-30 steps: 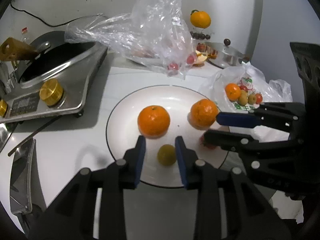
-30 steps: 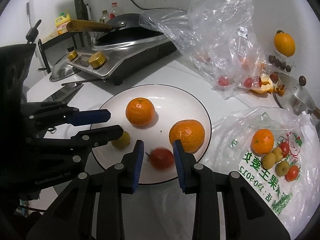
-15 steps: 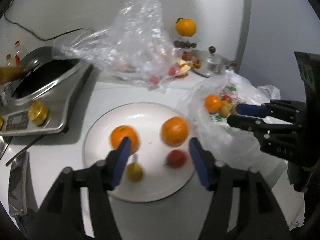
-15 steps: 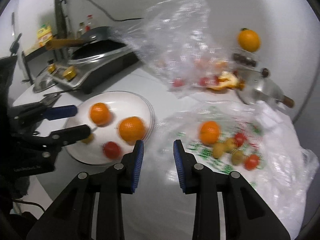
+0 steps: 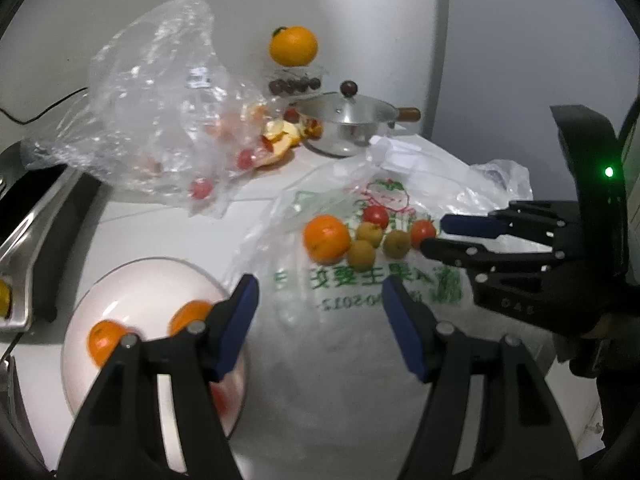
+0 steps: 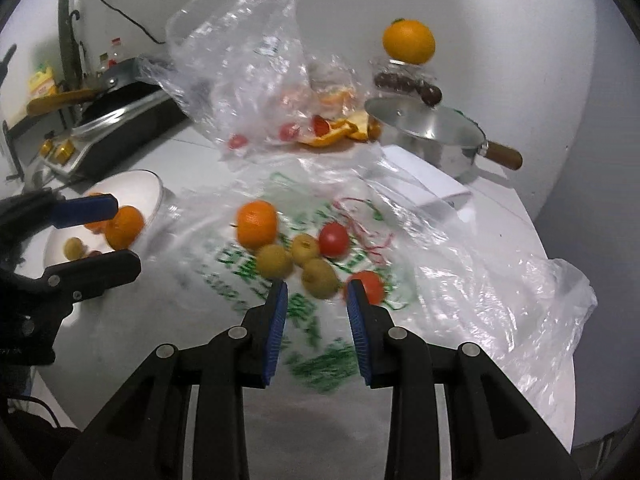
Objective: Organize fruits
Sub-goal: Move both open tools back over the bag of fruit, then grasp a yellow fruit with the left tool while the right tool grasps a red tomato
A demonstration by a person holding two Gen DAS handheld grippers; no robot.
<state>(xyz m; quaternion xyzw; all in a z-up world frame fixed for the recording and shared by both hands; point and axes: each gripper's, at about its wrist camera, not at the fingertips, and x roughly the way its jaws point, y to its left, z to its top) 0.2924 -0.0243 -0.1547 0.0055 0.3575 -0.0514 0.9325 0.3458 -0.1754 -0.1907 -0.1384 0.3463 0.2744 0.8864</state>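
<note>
- The right gripper (image 6: pixel 316 304) is being held low over the printed plastic bag (image 6: pixel 280 320), its blue-padded jaws parted by a modest gap with nothing clamped; an olive-yellow fruit (image 6: pixel 319 278) is lying just ahead of that gap, and a red tomato (image 6: pixel 370 286) is sitting right at the tip of the right-hand jaw.
- The left gripper (image 5: pixel 320 312) is being held with its jaws spread wide and empty above the same bag, beside the white plate (image 5: pixel 132 280).
- Six fruits are being shown clustered on the bag: one orange (image 6: pixel 256 224), three olive-yellow fruits and two tomatoes, the second tomato (image 6: pixel 333 239) lying farther back.
- On the plate, two oranges (image 5: pixel 106 340) are being shown, plus one small yellow-green fruit (image 6: pixel 73 247); a reddish fruit is partly hidden behind the left gripper.
- Both grippers are being angled forward and down toward the table, the right one reaching in from the side in the left wrist view.
- Farther back, a crumpled clear bag (image 5: pixel 160 100), a lidded steel pot (image 5: pixel 348 124) and a lone orange (image 5: pixel 294 46) perched on a jar are being seen.
</note>
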